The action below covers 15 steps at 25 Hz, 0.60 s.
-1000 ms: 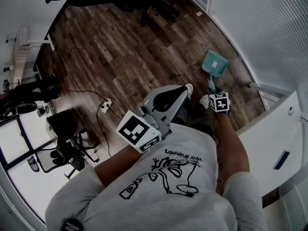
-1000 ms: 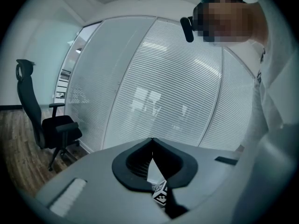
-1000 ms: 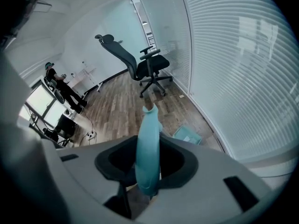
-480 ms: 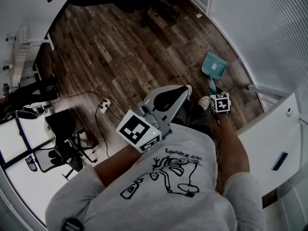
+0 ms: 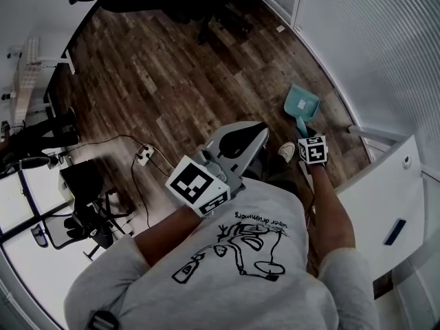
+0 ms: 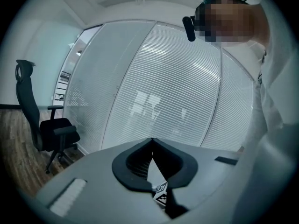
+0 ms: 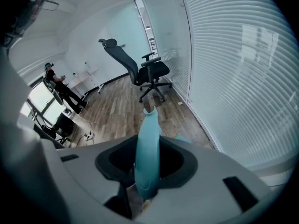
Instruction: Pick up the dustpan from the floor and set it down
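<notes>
While the person is standing on the wood-plank floor (image 5: 158, 74) beside the blind-covered glass wall (image 5: 385, 47), an office chair (image 7: 149, 71) is sitting well apart at the far end of the room. Left gripper (image 6: 152, 141) is hovering roughly level in front of the body, its jaws lying tip to tip with nothing between them; it is taking no part in the work. Right gripper (image 5: 304, 135) is pointing steeply down, its jaws standing partly apart and pressing on the handle (image 7: 147, 157) of the teal dustpan (image 5: 301, 104).

Judged risks: the grip is acting on a smooth, tapering handle away from the pan's weight, so the pan is liable to be twisting the handle round, or sliding it out through the pads, if the hand is swinging quickly. A low carry is also risking the pan's lip catching a plank or striking the foot of the wall.

The handle is running lengthwise between the pads. The pan is lying beyond the fingertips, on the side away from the person, low by the floor and near the wall. Whether its lip is clearing the boards is not showing.
</notes>
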Motion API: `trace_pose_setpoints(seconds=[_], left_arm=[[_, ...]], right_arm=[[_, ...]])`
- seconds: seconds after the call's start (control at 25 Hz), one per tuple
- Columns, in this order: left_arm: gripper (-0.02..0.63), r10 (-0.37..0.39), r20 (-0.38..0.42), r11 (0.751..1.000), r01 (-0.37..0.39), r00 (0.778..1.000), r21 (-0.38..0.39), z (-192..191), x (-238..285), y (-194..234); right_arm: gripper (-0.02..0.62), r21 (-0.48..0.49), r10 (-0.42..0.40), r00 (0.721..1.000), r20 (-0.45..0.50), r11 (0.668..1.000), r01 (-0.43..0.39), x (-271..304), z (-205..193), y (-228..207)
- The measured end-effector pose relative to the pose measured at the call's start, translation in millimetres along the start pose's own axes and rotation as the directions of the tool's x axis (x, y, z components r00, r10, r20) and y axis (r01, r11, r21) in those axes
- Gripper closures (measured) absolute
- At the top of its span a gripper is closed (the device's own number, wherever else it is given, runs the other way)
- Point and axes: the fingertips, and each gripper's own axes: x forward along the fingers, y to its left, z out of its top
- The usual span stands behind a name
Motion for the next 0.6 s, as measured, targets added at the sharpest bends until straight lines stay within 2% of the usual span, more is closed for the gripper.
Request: trace_pose_setpoints(seconds=[0.6], left_arm=[[0.604, -0.014, 0.048, 1.0, 0.013, 0.999, 0.018, 18, 7, -7]], right_arm=[[0.485, -0.025, 0.008, 0.995, 0.102, 1.0, -0.006, -62, 38, -2]])
